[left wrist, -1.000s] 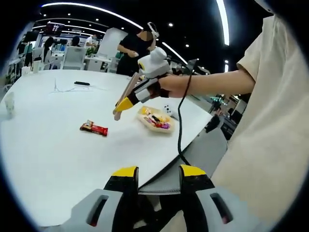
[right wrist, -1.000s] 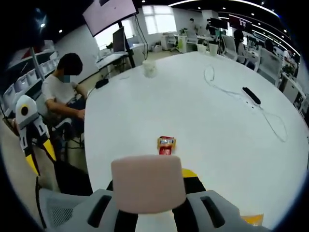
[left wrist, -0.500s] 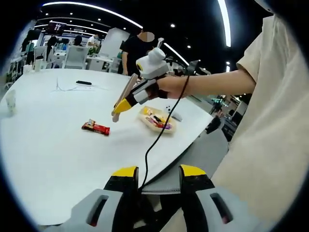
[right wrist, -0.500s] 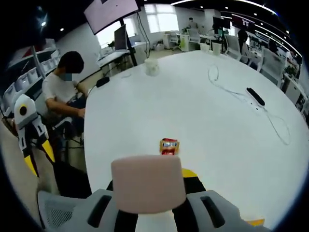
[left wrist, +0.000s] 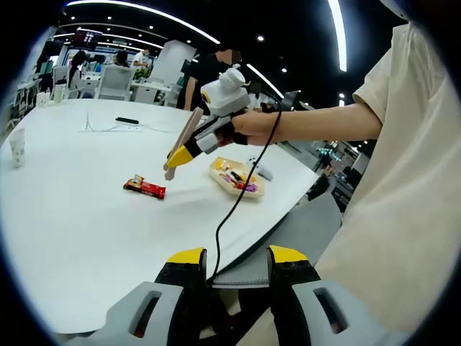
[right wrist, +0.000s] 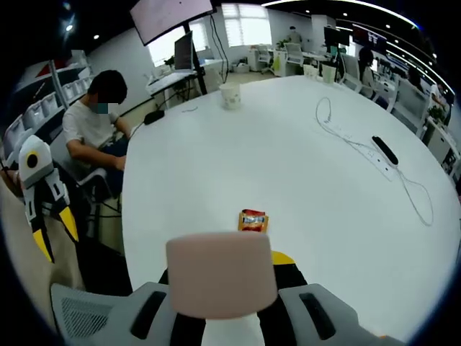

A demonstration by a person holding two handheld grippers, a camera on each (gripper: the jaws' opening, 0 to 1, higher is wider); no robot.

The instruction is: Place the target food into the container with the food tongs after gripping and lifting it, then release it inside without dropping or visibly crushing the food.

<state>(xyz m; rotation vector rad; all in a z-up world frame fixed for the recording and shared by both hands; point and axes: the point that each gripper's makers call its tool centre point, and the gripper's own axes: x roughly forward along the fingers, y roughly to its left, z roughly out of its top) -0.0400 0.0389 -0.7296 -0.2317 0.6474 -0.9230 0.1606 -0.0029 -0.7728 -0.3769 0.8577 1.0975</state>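
Lying just ahead of right claw (right wrist: 222, 288) (tongs' tip): snack packet (right wrist: 253, 220).

Wrapper print on the snack packet (right wrist: 253, 220) too small to read — near end hidden behind the pink tongs (right wrist: 221, 274). Contents of the far container (left wrist: 236, 176) a colourful blur.
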